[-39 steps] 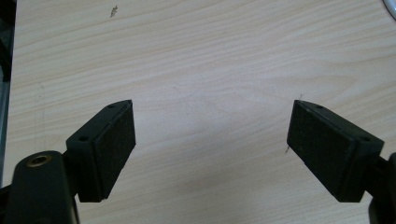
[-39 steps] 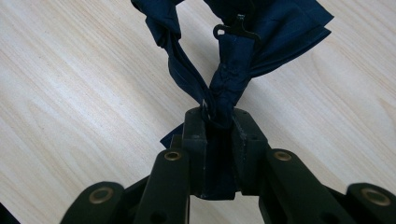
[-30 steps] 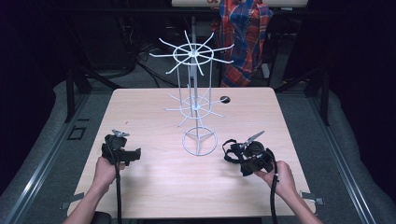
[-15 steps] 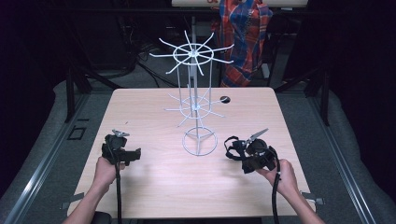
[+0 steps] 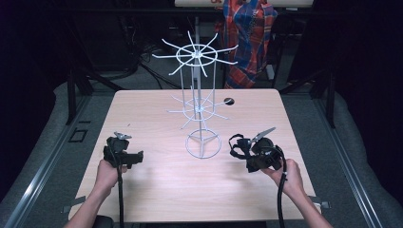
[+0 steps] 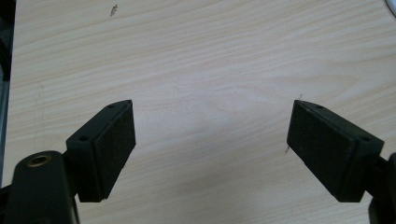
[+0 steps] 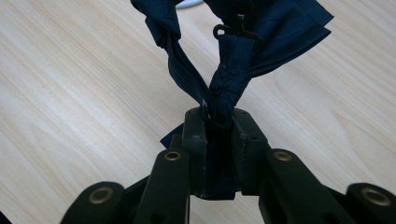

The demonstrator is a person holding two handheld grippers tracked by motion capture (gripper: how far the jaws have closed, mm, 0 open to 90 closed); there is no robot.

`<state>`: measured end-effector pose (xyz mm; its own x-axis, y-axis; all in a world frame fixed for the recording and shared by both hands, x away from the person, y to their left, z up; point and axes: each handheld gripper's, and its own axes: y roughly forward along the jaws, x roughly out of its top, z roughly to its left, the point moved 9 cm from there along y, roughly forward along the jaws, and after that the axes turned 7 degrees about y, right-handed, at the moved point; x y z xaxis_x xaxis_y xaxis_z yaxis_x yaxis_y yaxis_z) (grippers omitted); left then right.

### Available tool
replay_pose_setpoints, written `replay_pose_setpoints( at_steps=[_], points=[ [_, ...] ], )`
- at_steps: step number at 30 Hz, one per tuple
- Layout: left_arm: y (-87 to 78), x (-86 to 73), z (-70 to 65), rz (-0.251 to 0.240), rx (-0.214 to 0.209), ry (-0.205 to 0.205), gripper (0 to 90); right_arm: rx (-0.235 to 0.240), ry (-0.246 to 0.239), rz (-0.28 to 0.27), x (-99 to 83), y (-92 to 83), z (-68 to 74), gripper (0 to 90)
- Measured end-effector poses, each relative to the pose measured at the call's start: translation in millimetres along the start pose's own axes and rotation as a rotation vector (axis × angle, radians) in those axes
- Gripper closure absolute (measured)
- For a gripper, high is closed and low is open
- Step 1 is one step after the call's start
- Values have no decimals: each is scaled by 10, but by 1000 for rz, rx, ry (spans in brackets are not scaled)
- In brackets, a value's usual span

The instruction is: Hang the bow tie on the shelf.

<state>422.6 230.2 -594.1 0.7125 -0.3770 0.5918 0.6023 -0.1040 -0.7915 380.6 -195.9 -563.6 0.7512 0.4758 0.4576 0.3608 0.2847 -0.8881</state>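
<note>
One limp, dark navy fabric item with a small black hook [image 7: 236,29] hangs bunched in the pinching right gripper [image 7: 218,122] near the white wire carousel rack [image 5: 199,107], looking light and floppy, best gripped by its gathered neck, while the left gripper [image 6: 210,144] gapes empty over the pale wooden table [image 5: 157,185].

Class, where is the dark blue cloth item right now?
The dark blue cloth item is pinched in the right gripper, low over the table, just right of the white wire rack's ring base.
</note>
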Motion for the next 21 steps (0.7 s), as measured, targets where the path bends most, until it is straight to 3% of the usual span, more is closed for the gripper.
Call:
replay_pose_setpoints(
  at_steps=[21],
  points=[
    [2,-6,-3,2,2,-1,157,6,22,-86,189,-176,-38,776]
  ],
)
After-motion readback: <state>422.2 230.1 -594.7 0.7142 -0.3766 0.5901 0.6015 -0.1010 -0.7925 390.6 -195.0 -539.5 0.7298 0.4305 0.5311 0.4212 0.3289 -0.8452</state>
